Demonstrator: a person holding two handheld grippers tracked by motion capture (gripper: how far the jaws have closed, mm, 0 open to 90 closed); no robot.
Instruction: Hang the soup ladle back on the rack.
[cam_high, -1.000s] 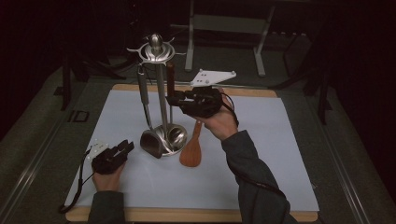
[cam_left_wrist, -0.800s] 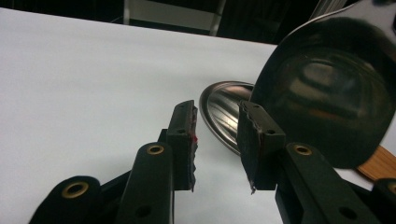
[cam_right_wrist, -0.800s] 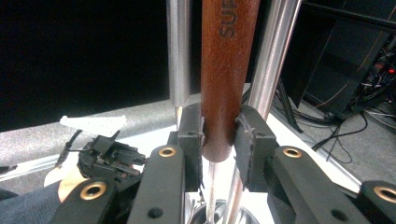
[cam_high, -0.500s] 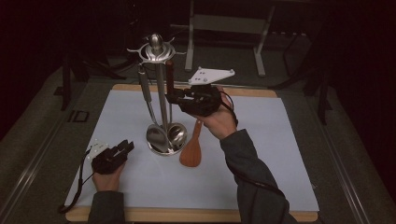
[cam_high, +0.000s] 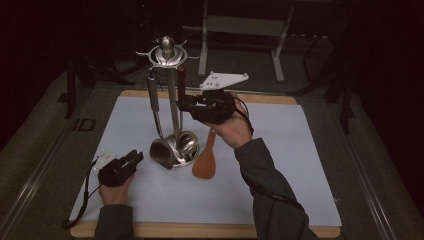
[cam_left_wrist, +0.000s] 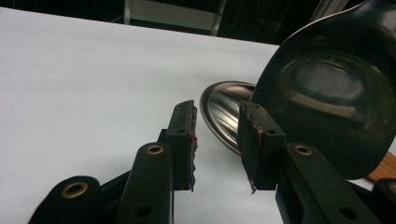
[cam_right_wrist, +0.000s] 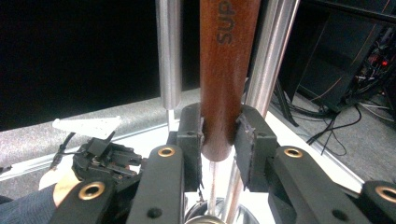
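Steel gleams at the middle of the high view, where a utensil stand (cam_high: 169, 55) rises from a round base (cam_high: 182, 147) on the pale mat (cam_high: 280, 165) that covers the table; a metal ladle (cam_high: 161, 150) hangs from its top ring with its bowl down beside the base, and a wooden-handled utensil (cam_high: 181, 82) hangs next to the pole. The right gripper (cam_high: 186, 104) is raised to that brown handle from the right, jaws at its lower end, while a wooden spatula (cam_high: 205, 162) lies flat on the mat just below the hand. The left gripper (cam_high: 131, 159) rests low on the mat, just left of the ladle bowl. From the left gripper view, the left gripper (cam_left_wrist: 215, 140) stands with its jaws apart and nothing between them, and the dark ladle bowl (cam_left_wrist: 327, 93) looms close at the right, partly covering the shiny base (cam_left_wrist: 224, 114) behind it. From the right gripper view, the right gripper (cam_right_wrist: 219, 135) is clamped on the wooden handle (cam_right_wrist: 226, 70), both pads pressed to its rounded lower end; the stand's pole (cam_right_wrist: 268, 56) runs just behind on the right, the ladle's handle (cam_right_wrist: 168, 51) on the left, and the other hand with its gripper (cam_right_wrist: 105, 158) sits farther off below.
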